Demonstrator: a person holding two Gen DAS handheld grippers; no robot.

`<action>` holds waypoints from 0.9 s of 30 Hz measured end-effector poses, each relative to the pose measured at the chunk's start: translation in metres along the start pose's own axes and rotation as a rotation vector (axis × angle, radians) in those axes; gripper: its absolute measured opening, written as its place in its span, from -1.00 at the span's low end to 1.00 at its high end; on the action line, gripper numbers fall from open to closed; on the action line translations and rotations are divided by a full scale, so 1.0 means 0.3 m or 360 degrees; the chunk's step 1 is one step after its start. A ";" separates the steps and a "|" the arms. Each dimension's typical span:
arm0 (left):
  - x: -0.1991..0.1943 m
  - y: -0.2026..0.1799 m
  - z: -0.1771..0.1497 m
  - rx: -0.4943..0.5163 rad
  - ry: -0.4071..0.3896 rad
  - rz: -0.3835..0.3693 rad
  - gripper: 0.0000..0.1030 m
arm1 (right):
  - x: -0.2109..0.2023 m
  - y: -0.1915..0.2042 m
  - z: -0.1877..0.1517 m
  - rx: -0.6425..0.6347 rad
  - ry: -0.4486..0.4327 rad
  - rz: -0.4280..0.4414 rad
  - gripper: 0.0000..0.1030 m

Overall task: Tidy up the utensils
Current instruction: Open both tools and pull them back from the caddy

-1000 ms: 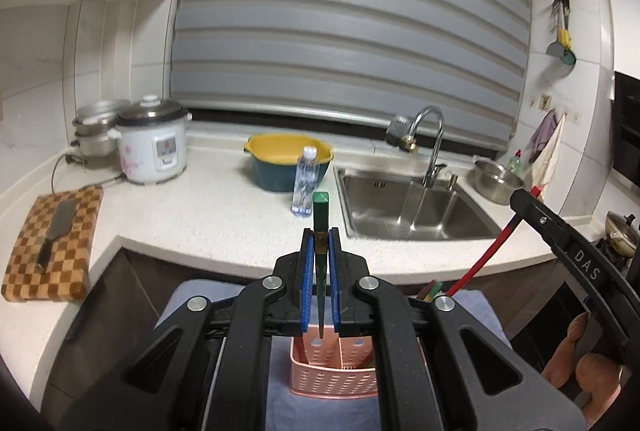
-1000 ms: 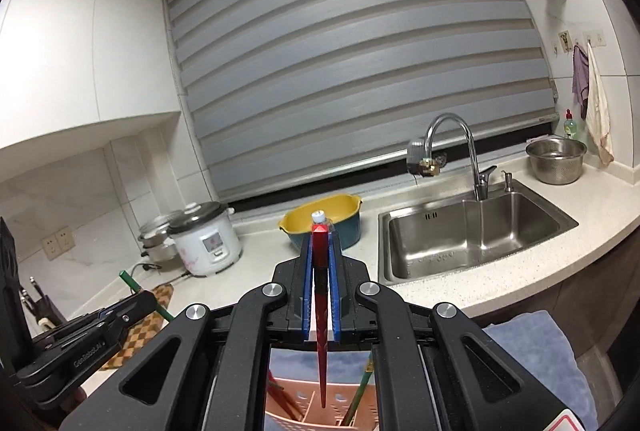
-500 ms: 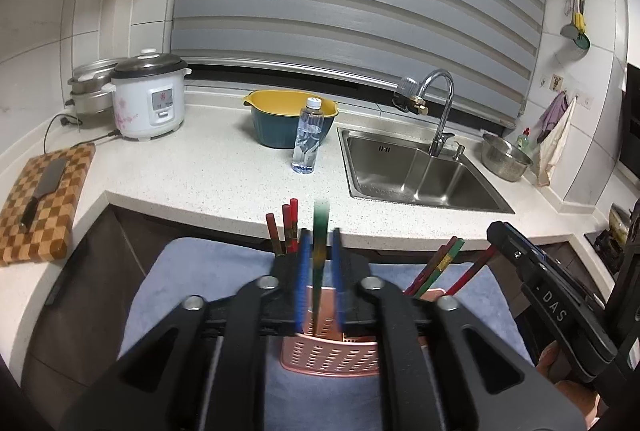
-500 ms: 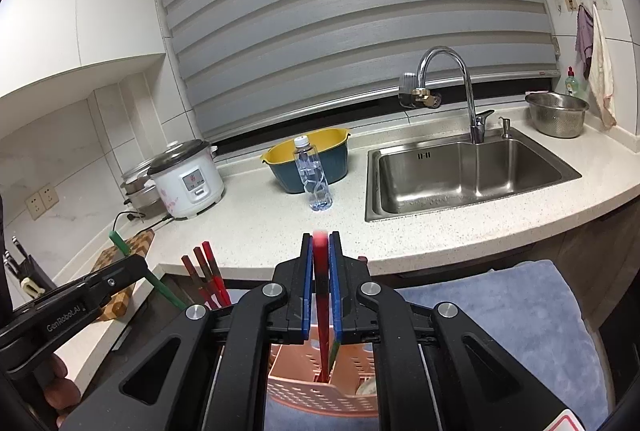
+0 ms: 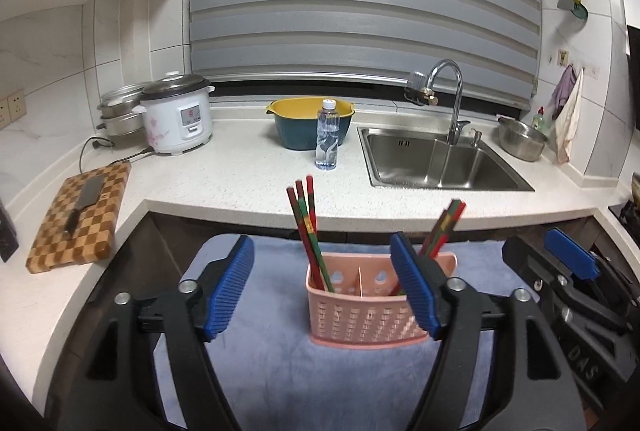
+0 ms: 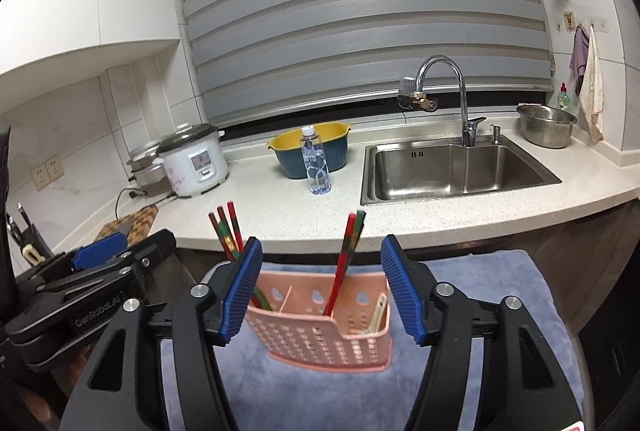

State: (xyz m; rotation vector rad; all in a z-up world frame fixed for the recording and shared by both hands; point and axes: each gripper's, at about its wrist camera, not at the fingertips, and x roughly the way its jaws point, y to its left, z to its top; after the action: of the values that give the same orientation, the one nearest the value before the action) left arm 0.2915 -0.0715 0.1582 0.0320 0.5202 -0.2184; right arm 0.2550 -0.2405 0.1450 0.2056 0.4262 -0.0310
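Nearest to the cameras, the left gripper [image 5: 322,289] has its blue ribbed fingers [image 5: 230,289] wide apart and opening, with nothing pressed between them. The right gripper [image 6: 322,291] is the same: its fingers [image 6: 402,291] are spreading and hold nothing, though the basket shows in the gap behind them.

Just beyond stands the pink basket [image 5: 360,315], a plastic box with small holes in its walls and thin dividers inside. It rests on a soft blue towel [image 5: 272,351] that looks fluffy. In its left compartment lean three thin chopsticks [image 5: 306,227], red and green, straight and hard. Another group of chopsticks [image 6: 348,251] leans in a compartment further right. At the right end I see a pale utensil [image 6: 378,313], but I cannot tell what it is.

In my judgement the step in hand is the release: the sticks stand in the basket and both grippers are letting go. The next move probably calls for lifting the grippers away without hitting the leaning sticks, then looking for other loose utensils; none is visible on the towel.

Farther away is the speckled white surface [image 5: 248,183] with a clear water bottle [image 5: 328,135], a yellow and teal bowl [image 5: 308,123], a white rice cooker [image 5: 178,121], a checkered wooden board [image 5: 80,215] carrying a knife [image 5: 84,201], and a steel sink [image 5: 440,161].
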 end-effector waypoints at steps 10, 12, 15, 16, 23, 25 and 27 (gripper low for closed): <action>-0.150 -0.032 -0.089 0.0075 -0.0016 0.0122 0.60 | -0.169 0.040 -0.093 -0.0163 0.0088 -0.0183 0.39; -0.168 -0.032 -0.109 0.0073 -0.0001 0.0123 0.60 | -0.188 0.045 -0.107 -0.0178 0.0103 -0.0189 0.39; -0.189 -0.029 -0.138 0.0061 0.0024 0.0119 0.60 | -0.216 0.044 -0.131 -0.0163 0.0131 -0.0190 0.39; -0.193 -0.029 -0.145 0.0058 0.0030 0.0119 0.60 | -0.224 0.042 -0.140 -0.0153 0.0145 -0.0183 0.39; -0.221 -0.026 -0.201 0.0046 0.0075 0.0116 0.60 | -0.261 0.041 -0.177 -0.0143 0.0183 -0.0200 0.39; -0.222 -0.023 -0.212 0.0034 0.0091 0.0111 0.60 | -0.265 0.041 -0.191 -0.0142 0.0197 -0.0203 0.39; -0.223 -0.020 -0.225 0.0023 0.0109 0.0106 0.60 | -0.267 0.043 -0.206 -0.0145 0.0219 -0.0209 0.39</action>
State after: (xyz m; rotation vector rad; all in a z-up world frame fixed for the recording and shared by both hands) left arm 0.2007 -0.0584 0.1331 0.0713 0.5850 -0.1563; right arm 0.1578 -0.2162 0.1257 0.0900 0.5767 -0.1268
